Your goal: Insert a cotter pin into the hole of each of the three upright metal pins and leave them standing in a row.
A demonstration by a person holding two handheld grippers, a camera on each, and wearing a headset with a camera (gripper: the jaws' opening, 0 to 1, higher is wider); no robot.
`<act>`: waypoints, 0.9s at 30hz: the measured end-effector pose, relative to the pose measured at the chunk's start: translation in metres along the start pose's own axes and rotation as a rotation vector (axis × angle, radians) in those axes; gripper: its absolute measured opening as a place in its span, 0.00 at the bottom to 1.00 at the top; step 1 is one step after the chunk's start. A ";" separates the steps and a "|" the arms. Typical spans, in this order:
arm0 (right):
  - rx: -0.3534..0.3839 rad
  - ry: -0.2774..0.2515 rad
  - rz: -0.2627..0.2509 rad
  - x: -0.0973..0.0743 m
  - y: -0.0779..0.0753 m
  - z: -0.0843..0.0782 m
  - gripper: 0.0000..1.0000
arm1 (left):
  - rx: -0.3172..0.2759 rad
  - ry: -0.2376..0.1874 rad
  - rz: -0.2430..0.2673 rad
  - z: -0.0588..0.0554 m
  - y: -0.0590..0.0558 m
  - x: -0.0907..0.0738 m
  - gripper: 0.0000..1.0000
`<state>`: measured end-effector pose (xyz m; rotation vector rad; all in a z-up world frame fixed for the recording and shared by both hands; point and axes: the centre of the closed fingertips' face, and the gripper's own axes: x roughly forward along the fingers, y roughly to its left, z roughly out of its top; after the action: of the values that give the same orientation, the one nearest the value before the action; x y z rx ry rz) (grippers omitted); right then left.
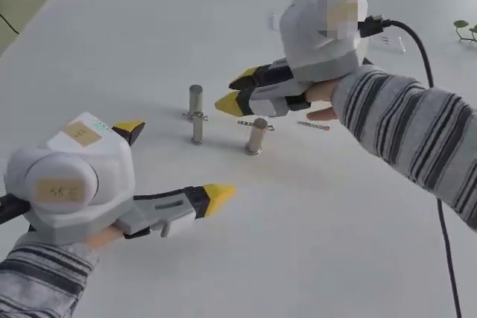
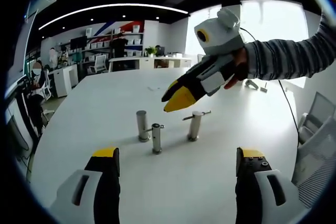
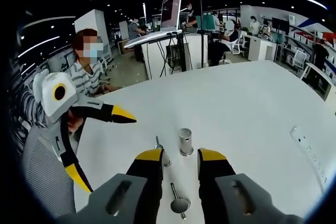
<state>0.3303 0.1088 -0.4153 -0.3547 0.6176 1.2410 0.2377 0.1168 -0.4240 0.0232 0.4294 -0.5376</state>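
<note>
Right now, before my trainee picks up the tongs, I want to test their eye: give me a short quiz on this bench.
1. True or false: all three metal pins carry a cotter pin.
2. The left tongs are: A open and empty; B shut on a pin; C holding a cotter pin.
3. Fill in: the loose cotter pin lies on the ____.
Key: 1 false, the rear pin is bare; 2 A; 3 table.

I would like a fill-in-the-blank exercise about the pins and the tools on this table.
1. ___ metal pins stand upright on the white table.
2. ___ of them already hold a cotter pin.
3. The left tool's jaws are ___.
4. Exactly ___ loose cotter pin lies near the right tool.

Missing words: three; two; open; one.
</note>
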 end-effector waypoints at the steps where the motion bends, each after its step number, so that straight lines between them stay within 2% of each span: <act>1: 0.002 -0.005 -0.002 0.005 -0.002 0.002 0.20 | 0.000 0.000 0.000 0.000 0.000 0.000 0.91; 10: 0.026 -0.005 -0.011 0.029 -0.001 0.004 0.19 | -0.002 0.001 -0.003 -0.001 0.000 0.001 0.90; 14: 0.033 0.000 -0.014 0.040 -0.005 0.002 0.18 | -0.004 0.005 -0.011 -0.001 -0.003 0.003 0.90; 21: 0.037 0.013 -0.011 0.048 -0.004 -0.003 0.13 | 0.012 0.014 -0.021 -0.002 -0.007 0.005 0.90; 23: 0.034 0.019 -0.006 0.053 -0.007 -0.004 0.11 | 0.008 0.017 -0.020 -0.003 -0.007 0.005 0.91; 27: 0.026 0.028 -0.015 0.052 -0.008 -0.005 0.09 | 0.004 0.018 -0.023 -0.003 -0.008 0.005 0.92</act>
<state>0.3467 0.1432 -0.4514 -0.3554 0.6533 1.2146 0.2370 0.1080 -0.4280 0.0268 0.4467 -0.5616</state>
